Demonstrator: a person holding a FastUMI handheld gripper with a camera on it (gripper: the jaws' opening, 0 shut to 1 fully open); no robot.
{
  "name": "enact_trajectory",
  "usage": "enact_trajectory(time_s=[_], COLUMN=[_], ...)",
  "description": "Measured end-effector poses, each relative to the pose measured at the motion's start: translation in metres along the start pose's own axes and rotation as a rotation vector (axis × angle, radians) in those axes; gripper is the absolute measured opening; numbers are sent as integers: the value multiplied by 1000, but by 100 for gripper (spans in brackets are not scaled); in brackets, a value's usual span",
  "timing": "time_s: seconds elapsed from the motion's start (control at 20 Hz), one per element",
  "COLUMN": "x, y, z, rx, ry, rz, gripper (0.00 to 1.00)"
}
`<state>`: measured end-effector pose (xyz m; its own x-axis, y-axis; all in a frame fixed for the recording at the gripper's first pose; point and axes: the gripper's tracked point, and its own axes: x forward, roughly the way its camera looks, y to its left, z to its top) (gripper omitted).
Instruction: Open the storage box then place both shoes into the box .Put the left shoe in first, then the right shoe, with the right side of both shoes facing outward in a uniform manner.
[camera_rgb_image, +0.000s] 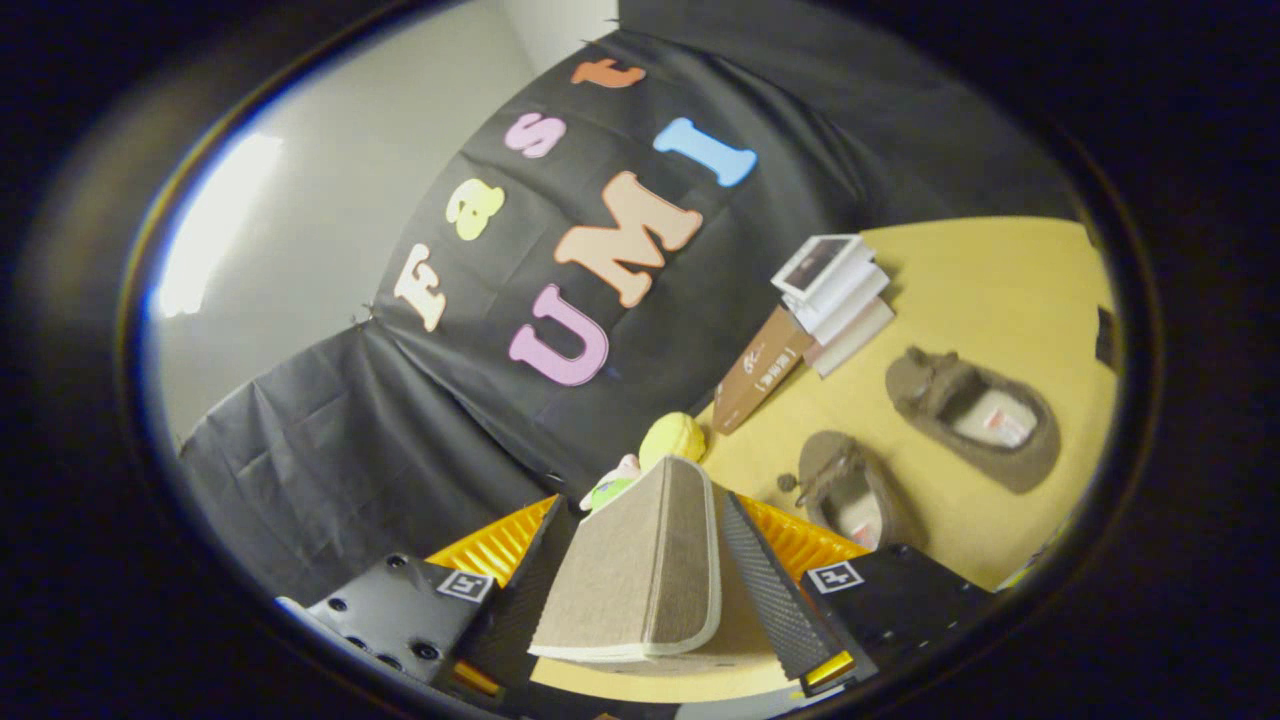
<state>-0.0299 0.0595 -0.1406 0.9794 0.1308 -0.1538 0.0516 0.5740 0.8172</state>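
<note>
Gripper view — gripper clamps box lid; two shoes beyond — labels unreadable.

staged recording booth: black cloth wall, yellow table

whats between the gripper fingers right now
In the gripper view, a beige fabric-covered panel with a pale edge, probably the storage box's lid, stands between the fingers of the gripper. Both fingers appear to press its sides. The two shoes lie beyond them on the table.

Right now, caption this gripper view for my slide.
Gripper shut on the box lid, lifting it; two shoes wait on the table.
</note>
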Motion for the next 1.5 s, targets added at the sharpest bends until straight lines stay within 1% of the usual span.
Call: enact_trajectory(time_s=[0.15,0.4,0.5,0.65,0.85,1.0,1.2,1.35,1.4,1.45,1.5], x=[-4,-2,1,2,12,10,1,0,-1,16,16], y=[-11,-26,-30,-33,-31,-27,-16,-10,-9,3,1], z=[-20,-44,-58,-80,-76,-79,-61,-63,-63,-60,-53], rx=[188,418,497,582,698,741,778,766,771,769,772], ry=[-9,-43,-30,-1,-38,-51,-102,-91,-89,-124,-134], rz=[-22,-49,-55,-55,-45,-16,50,59,59,77,76], gripper=[97,97,97,97,96,88,78,69,70,60,51])
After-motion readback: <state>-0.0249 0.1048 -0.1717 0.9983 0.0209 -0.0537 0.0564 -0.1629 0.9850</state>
